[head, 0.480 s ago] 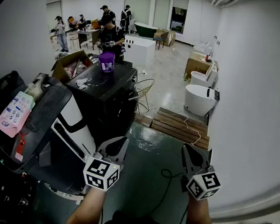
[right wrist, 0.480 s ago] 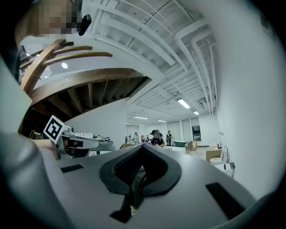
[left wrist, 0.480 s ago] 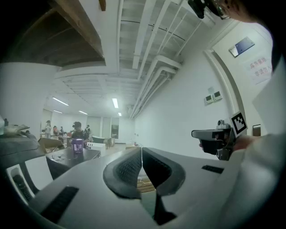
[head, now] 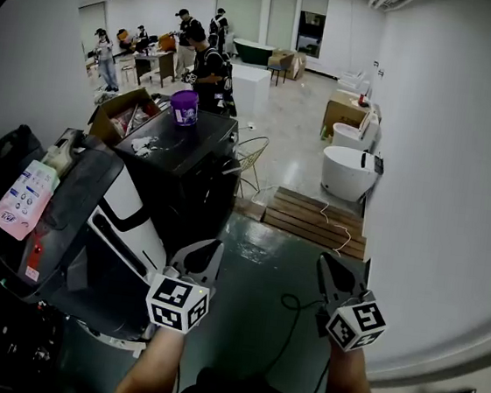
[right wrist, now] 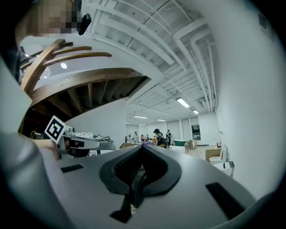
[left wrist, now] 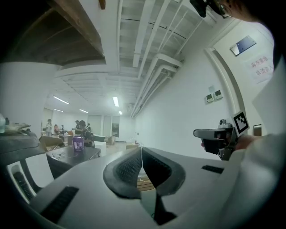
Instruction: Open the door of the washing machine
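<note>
Floor: you stand on a dark green floor, with a slatted wooden pallet farther on.
Washing machine: the white-fronted, dark-topped washing machine stands near left, just beside your left gripper but apart from it.
Tools: left gripper and right gripper both have their jaws pressed together, holding nothing.
Room to move: open floor runs between the machine and the white wall at right.
Hard to see: the machine's lower front is lost in shadow.
</note>
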The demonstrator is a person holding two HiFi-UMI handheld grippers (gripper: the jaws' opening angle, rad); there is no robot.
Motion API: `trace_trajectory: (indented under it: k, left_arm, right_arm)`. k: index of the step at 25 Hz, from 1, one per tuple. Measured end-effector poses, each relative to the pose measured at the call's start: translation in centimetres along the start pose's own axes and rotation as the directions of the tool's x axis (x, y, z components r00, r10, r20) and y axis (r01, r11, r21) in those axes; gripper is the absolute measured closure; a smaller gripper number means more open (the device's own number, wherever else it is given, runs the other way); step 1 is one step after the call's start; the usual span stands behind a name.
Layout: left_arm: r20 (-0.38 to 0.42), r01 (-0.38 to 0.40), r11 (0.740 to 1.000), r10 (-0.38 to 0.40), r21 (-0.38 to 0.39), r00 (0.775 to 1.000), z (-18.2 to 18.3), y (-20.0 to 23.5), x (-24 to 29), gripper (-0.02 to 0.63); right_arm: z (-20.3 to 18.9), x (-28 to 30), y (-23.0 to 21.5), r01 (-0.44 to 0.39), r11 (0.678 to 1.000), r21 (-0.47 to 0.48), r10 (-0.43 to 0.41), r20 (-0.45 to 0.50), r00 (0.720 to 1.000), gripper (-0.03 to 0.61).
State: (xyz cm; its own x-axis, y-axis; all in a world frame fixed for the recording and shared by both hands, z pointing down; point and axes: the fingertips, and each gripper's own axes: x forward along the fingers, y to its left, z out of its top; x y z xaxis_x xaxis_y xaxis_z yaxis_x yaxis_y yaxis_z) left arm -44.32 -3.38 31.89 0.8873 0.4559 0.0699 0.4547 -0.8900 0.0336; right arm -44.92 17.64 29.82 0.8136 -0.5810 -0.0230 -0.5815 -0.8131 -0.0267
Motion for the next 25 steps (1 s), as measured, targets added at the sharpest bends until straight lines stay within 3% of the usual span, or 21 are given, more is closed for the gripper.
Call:
trace_trajectory:
  k: [12,16,25]
  left_arm:
    - [-0.011,-0.016,1.0,0.016,-0.003,1.0,-0.2,-0.2,0.4,0.586]
    - [-0.024,-0.004,1.0,0.004,-0.013,1.0,-0.6,-0.3,0.5,0.506]
    - [-0.046,-0.01,1.0,0.009,-0.024,0.999,-1.1,-0.3,1.1,0.389]
  right_arm:
    - [0.0,-0.4,-0.4,0.019,0.999,0.043,-0.019,0.003,1.0,0.561]
    - [0.0,-0.5,-0.5,0.007,0.998,0.055,-0.008,0.014,1.0,0.556]
    - [-0.7,-0.2,-0.6,-0.016,0.998,0.062,0.017,-0.015,1.0,0.4]
